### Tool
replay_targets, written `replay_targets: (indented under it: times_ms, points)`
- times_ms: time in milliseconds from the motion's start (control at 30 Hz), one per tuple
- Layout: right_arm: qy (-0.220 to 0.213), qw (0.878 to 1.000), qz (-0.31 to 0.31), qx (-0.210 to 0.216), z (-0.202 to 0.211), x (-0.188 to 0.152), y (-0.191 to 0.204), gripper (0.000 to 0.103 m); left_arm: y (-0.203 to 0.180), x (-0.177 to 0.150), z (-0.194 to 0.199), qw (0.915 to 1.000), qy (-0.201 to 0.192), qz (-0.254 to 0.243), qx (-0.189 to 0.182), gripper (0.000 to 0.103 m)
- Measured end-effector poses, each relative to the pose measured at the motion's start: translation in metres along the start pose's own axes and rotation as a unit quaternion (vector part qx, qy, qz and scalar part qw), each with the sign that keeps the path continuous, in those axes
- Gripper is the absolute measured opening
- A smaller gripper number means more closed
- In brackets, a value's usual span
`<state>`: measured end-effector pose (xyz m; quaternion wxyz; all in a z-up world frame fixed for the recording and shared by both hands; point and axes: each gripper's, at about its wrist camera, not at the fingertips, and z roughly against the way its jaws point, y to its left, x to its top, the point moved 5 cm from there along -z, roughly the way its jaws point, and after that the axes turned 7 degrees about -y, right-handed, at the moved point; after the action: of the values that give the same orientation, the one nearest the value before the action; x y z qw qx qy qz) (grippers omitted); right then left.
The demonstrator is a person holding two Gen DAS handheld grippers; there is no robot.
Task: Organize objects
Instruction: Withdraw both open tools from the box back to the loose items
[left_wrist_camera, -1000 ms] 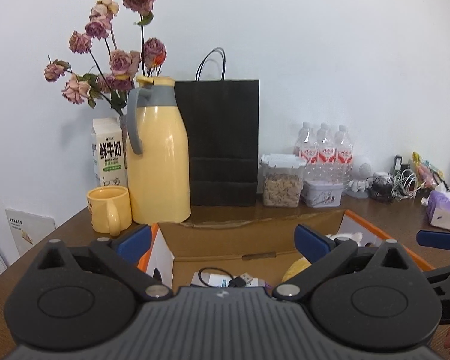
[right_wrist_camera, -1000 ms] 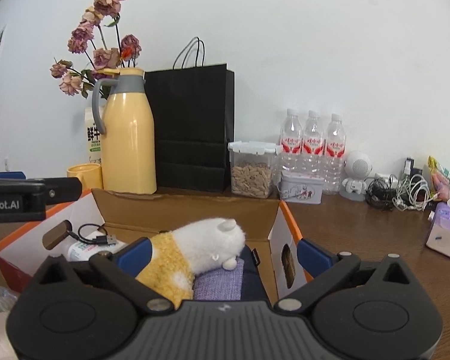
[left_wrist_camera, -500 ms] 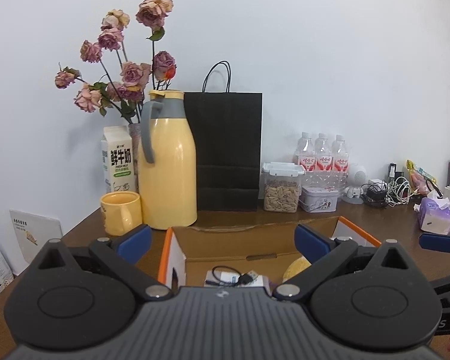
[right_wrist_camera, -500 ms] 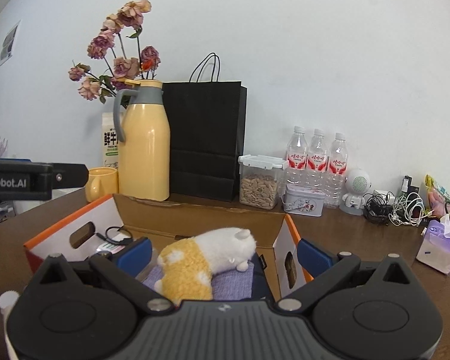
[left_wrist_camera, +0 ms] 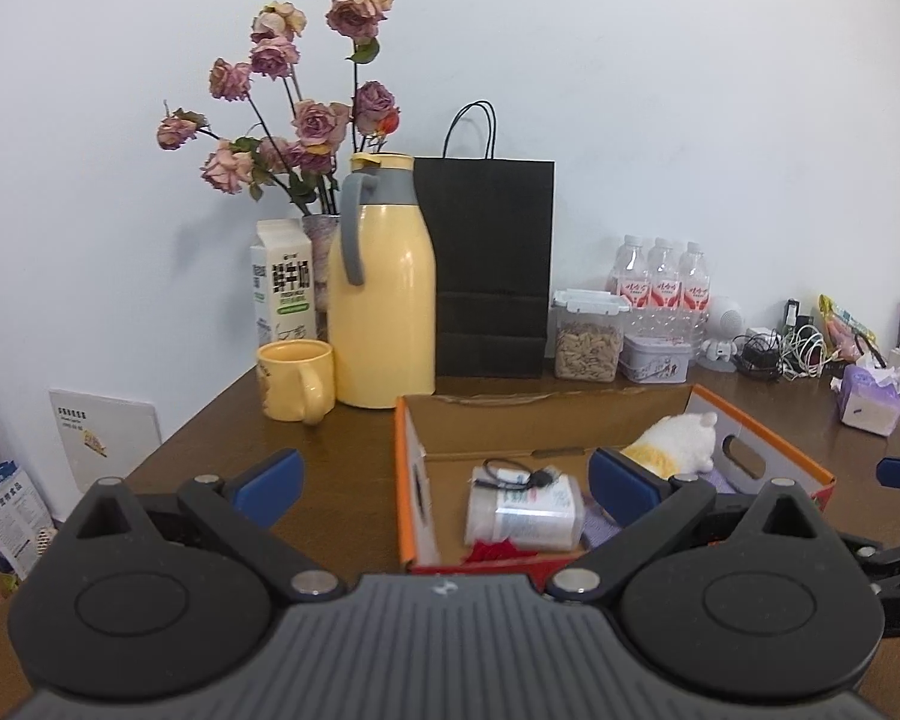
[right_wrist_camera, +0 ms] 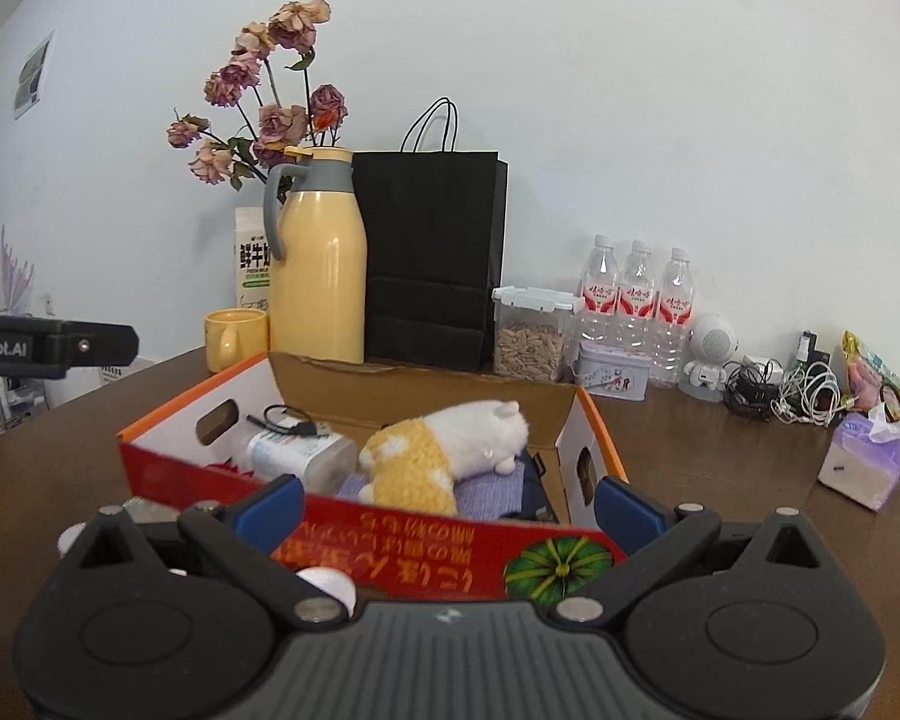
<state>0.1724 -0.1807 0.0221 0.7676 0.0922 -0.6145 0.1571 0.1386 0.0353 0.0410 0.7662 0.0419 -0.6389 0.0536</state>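
- While both pairs of tongs hang above the brown table (left_wrist_camera: 354,468), the left tongs (left_wrist_camera: 444,483) stand wide with nothing between their blue pads, low in the left wrist frame.
- The right tongs (right_wrist_camera: 447,504) are likewise spread wide and empty, at the bottom of the right wrist frame; their far tip also shows at the right edge of the left wrist view.
- The cardboard box (right_wrist_camera: 204,408), orange-rimmed with a red printed front wall, sits open in the lower middle of both frames.
- Inside it, a white and yellow plush toy (right_wrist_camera: 450,441) lies on its side over a purple cloth (right_wrist_camera: 492,492), toward the box's right half in the right wrist frame.
- A clear plastic bottle (left_wrist_camera: 525,510) lies on its side left of the toy in the box, with a black cable (left_wrist_camera: 513,476) draped on top of it.
- Behind the box, in the middle left of each frame, stand a yellow thermos jug (left_wrist_camera: 384,306), a yellow mug (left_wrist_camera: 296,379), a milk carton (left_wrist_camera: 283,282) and dried roses (left_wrist_camera: 306,120).
- A black paper bag (left_wrist_camera: 489,264) stands just right of the jug.
- Farther right along the wall are a jar of seeds (right_wrist_camera: 529,333), three water bottles (right_wrist_camera: 633,300) and a tangle of chargers (right_wrist_camera: 774,387).
- A tissue pack (right_wrist_camera: 864,462) rests at the right edge.
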Motion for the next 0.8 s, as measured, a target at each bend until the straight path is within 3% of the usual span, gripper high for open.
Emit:
replay_targets:
  times_ms: [433, 800]
  points:
    - [0.040, 0.999, -0.012, 0.007, 0.032, -0.042, 0.003, 0.103, 0.028, -0.055, 0.031, 0.9975, 0.066, 0.014, 0.021, 0.103]
    - [0.075, 0.997, -0.008, 0.035, 0.041, -0.062, 0.016, 0.103, 0.039, -0.068, 0.038, 0.9958, 0.084, 0.021, 0.030, 0.103]
